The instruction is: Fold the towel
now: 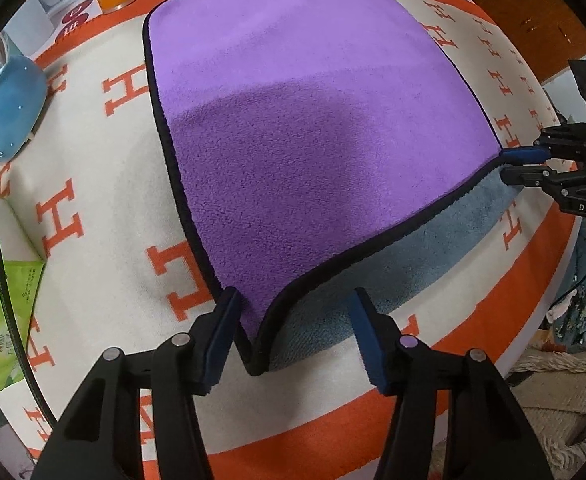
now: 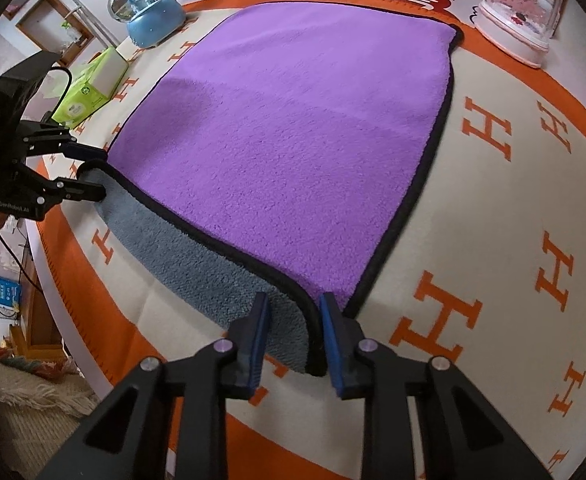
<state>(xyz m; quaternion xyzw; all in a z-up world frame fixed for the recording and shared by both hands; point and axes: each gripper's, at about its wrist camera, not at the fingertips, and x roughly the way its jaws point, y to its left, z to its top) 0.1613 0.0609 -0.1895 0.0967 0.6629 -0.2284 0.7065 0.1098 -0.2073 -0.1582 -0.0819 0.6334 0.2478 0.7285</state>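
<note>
1. Purple fleece fills both views: one towel (image 1: 313, 128), plush and trimmed in black binding, lies spread on a cream cloth (image 1: 105, 184) with orange H letters, stretching forward from both tools.
2. Left of the left gripper (image 1: 293, 332) sit a green tissue pack (image 1: 1, 292) and, farther ahead, a blue snow globe (image 1: 5, 108).
3. The left gripper has its two fingers spread wide, with the near left corner of the towel lying between them, closer to the left pad. It grips nothing yet.
4. Just ahead and right of that gripper, the near edge is lifted and curled, so the towel's grey underside (image 1: 373, 280) shows along it.
5. The right gripper (image 2: 295, 336) straddles the near right corner. Its fingers stand closer together, the black hem running up between them. The right pad seems to touch the hem; a gap remains on the left, so it does not look clamped.
6. Right of and beyond the right gripper stands a pink-based dome (image 2: 521, 12).
7. Handling, as a judgement: the towel looks light, soft and limp, not slippery and not fragile. It will sag between two holds.
8. The bound corners look like the best places to pinch, one per gripper.
9. Count: one towel, two grippers, one tissue pack, one blue globe, one pink dome, several bottles at the far edge.
</note>
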